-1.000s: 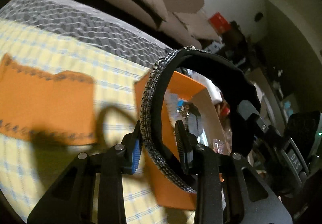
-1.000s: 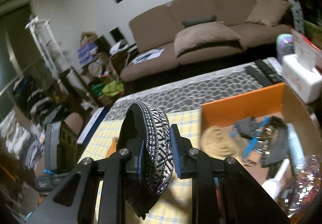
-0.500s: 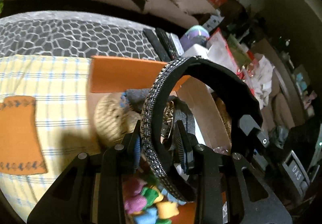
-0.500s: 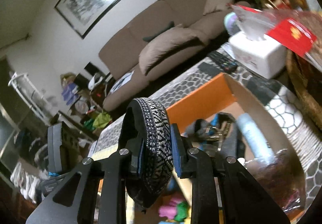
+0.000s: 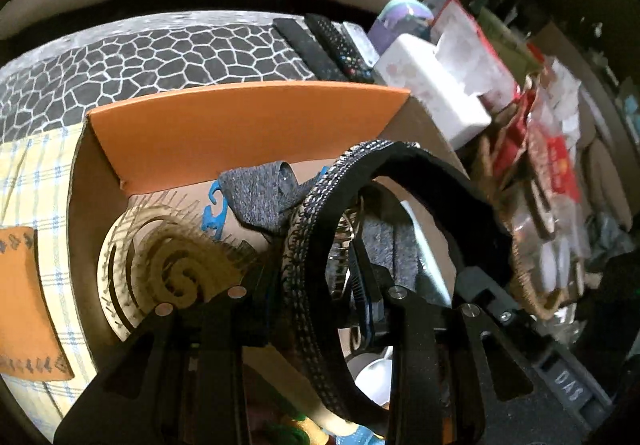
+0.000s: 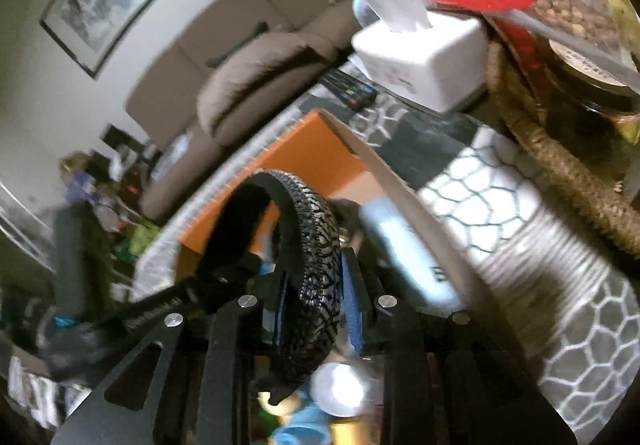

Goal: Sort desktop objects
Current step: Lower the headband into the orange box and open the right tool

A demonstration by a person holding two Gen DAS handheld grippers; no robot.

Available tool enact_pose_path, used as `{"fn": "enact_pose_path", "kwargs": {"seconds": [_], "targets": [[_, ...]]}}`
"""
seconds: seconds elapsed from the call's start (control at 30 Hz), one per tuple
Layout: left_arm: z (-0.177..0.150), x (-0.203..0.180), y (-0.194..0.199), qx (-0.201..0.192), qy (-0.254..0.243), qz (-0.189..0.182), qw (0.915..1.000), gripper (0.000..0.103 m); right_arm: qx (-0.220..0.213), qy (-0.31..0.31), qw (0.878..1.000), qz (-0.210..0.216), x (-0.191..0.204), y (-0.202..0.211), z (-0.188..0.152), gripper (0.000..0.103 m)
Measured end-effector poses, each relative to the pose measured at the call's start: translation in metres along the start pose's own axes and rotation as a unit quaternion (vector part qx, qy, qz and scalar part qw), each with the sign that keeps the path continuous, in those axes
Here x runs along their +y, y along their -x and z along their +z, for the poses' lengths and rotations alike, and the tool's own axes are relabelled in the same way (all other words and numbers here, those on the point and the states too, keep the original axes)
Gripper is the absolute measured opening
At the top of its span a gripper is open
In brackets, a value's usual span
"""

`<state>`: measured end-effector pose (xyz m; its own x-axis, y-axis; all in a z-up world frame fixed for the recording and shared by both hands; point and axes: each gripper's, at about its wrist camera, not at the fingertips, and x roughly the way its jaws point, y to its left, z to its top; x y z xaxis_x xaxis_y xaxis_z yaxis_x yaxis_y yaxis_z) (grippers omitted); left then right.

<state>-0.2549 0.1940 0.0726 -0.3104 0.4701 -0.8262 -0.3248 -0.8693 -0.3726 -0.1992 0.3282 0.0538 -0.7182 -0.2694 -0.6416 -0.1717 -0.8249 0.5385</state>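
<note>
A black headband (image 5: pixel 316 245) with a silver-patterned outer face arches between both grippers. My left gripper (image 5: pixel 316 285) is shut on one end of it. My right gripper (image 6: pixel 314 297) is shut on the other end, where the headband (image 6: pixel 316 245) shows its patterned face. Both hold it just above an open cardboard box with an orange flap (image 5: pixel 240 125), which also shows in the right wrist view (image 6: pixel 304 161). Inside the box lie a tan spiral coaster (image 5: pixel 176 265), a blue clip (image 5: pixel 212 213) and a grey cloth (image 5: pixel 264 197).
A white tissue box (image 5: pixel 432 85), also in the right wrist view (image 6: pixel 420 57), and remote controls (image 5: pixel 328 45) sit beyond the box. A woven basket (image 6: pixel 560 149) with snack packets stands to the right. An orange mat (image 5: pixel 24 305) lies on the checked cloth at left.
Both grippers have carried the headband rightwards from above the checked cloth to over the open box and lower towards its contents. Both stay shut on it.
</note>
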Motion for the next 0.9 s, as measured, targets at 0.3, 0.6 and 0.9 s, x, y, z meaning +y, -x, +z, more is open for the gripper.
{"fn": "enact_pose_path", "kwargs": {"seconds": [0.3, 0.6, 0.9], "targets": [[-0.001, -0.001, -0.001, 0.007, -0.004, 0.005, 1.0000, 0.028, 0.034, 0.057, 0.995, -0.079, 0.012, -0.009, -0.012, 0.033], [0.001, 0.001, 0.051, -0.042, -0.013, -0.025, 0.9987, 0.041, 0.018, 0.094, 0.989, -0.112, 0.026, 0.000, -0.012, 0.042], [-0.008, 0.015, 0.108, -0.070, -0.031, -0.018, 0.9969, 0.057, 0.001, 0.144, 0.981, -0.132, 0.052, 0.012, -0.009, 0.059]]}}
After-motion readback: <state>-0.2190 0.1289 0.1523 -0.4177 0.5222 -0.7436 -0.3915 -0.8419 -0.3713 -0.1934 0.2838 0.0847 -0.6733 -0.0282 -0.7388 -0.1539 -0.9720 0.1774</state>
